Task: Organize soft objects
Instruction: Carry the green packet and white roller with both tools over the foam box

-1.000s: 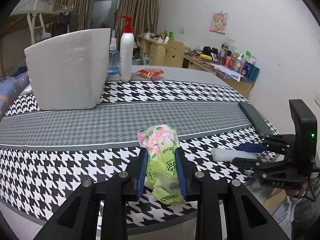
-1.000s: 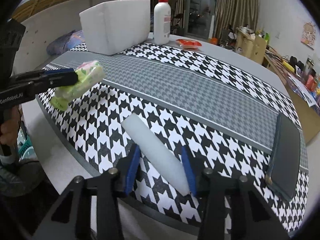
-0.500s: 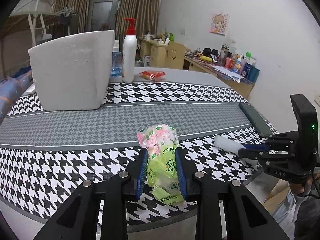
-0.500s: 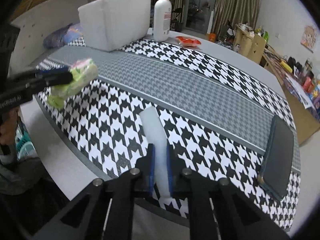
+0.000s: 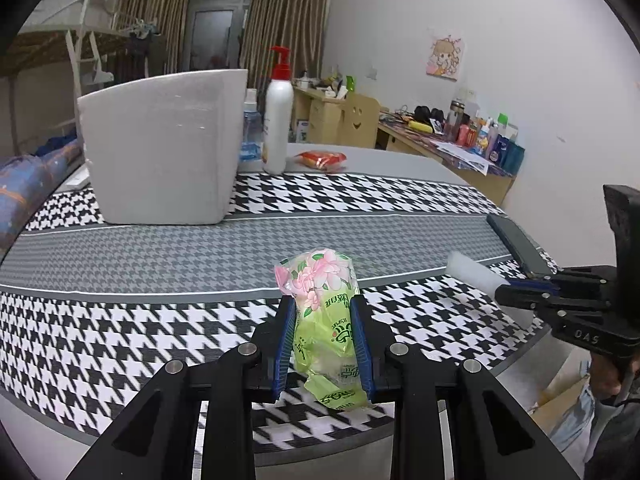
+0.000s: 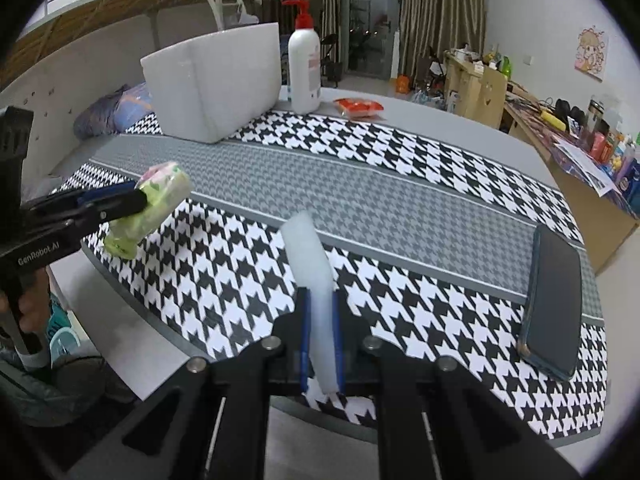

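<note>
My left gripper (image 5: 322, 312) is shut on a green tissue pack (image 5: 326, 328) with a pink flower print and holds it above the table's near edge. It also shows in the right wrist view (image 6: 152, 208). My right gripper (image 6: 320, 304) is shut on a white foam stick (image 6: 312, 276) and holds it lifted over the houndstooth cloth; the stick also shows in the left wrist view (image 5: 476, 274). A white foam box (image 5: 164, 148) stands at the back left of the table, also in the right wrist view (image 6: 216, 80).
A white pump bottle (image 5: 277, 120) and a red snack packet (image 5: 322, 159) sit behind the box. A dark phone (image 6: 554, 300) lies at the right end of the cloth (image 5: 200, 256). A cluttered desk (image 5: 440, 140) stands along the far wall.
My right gripper closed on the foam stick and lifted it off the cloth. My left gripper kept its hold on the tissue pack and rose slightly.
</note>
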Motion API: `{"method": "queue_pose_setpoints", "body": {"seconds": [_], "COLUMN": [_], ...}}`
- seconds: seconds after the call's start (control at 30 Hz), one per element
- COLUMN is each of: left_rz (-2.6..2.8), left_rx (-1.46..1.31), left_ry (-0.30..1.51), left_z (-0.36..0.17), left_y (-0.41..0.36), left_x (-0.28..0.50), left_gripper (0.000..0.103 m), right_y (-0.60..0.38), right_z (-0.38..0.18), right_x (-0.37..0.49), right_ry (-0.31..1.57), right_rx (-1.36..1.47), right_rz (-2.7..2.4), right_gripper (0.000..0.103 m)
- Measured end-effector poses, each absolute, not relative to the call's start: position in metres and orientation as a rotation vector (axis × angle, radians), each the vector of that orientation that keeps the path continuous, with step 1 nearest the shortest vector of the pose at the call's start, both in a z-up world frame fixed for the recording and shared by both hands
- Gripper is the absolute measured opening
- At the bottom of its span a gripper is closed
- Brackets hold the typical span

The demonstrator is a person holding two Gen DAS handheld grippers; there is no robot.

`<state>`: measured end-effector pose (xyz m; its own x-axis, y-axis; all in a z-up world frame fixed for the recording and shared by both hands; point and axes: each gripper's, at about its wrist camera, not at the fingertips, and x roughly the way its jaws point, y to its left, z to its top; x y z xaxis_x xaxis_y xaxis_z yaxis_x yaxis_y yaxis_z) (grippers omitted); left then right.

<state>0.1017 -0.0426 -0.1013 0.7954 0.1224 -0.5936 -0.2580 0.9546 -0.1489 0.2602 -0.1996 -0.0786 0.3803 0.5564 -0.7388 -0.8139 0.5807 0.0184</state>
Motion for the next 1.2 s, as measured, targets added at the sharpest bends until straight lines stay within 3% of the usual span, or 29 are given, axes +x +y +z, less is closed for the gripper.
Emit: {"method": "queue_pose_setpoints", "body": {"seconds": [0.7,1.2], "left_rz": [0.246,0.249], "left_rx": [-0.204,-0.122], "left_ry": [0.595,0.585], "left_z": [-0.111,-0.085], "left_y": [-0.02,-0.006], "left_x": [0.076,0.065], "left_gripper": [0.03,0.03], "right_y": [-0.175,-0.156], "right_z": [-0.051,-0.043], "right_x": [0.224,0.21], "right_ry": [0.718,0.667], "right_rx": [-0.299,-0.201], "right_rz": [0.882,0.891], "right_gripper": [0.013,0.013]}}
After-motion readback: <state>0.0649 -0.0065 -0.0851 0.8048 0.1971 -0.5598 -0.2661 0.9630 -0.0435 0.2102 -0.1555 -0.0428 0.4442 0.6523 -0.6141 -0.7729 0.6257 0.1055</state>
